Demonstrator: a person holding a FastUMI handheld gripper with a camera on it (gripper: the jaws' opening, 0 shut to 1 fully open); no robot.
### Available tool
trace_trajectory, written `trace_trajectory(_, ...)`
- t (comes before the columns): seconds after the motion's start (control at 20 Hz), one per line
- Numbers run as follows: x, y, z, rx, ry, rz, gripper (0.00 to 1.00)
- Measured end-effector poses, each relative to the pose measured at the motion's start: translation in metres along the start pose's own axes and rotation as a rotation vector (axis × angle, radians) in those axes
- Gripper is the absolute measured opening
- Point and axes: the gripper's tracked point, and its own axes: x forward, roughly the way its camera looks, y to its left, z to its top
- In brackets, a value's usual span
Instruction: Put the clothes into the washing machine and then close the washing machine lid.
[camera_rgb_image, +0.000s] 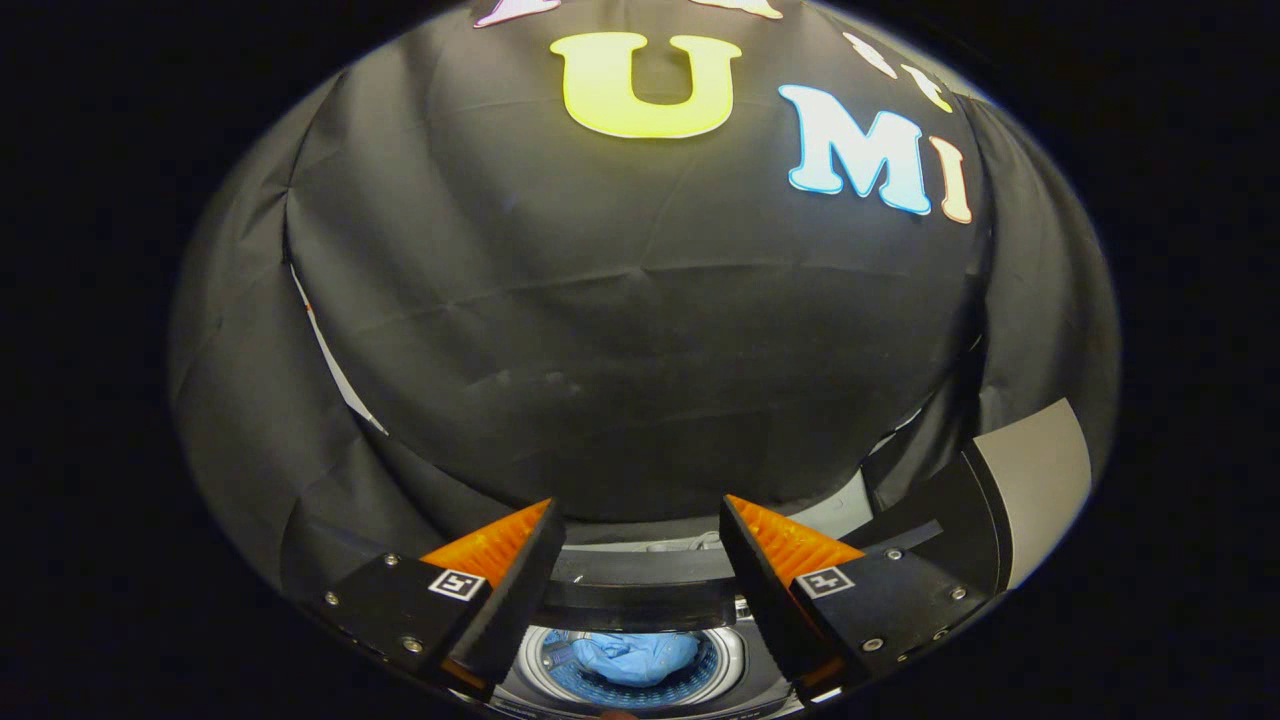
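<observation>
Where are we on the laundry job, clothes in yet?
Done: the blue clothes lie inside the washing machine drum, seen below between the fingers. In hand: nothing; the gripper has its jaws open and empty above the machine. Left: closing the lid, which stands raised beside the opening.

Clothes lying in the drum of the washer, drum below and between the spread, empty tongs, lid raised to the right, wall behind the washer
</observation>
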Motion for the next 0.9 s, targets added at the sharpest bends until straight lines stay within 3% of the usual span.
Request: trace_trajectory(0.9, -0.001, -0.001, 0.009, 0.009, -0.224, 0.006, 0.97)
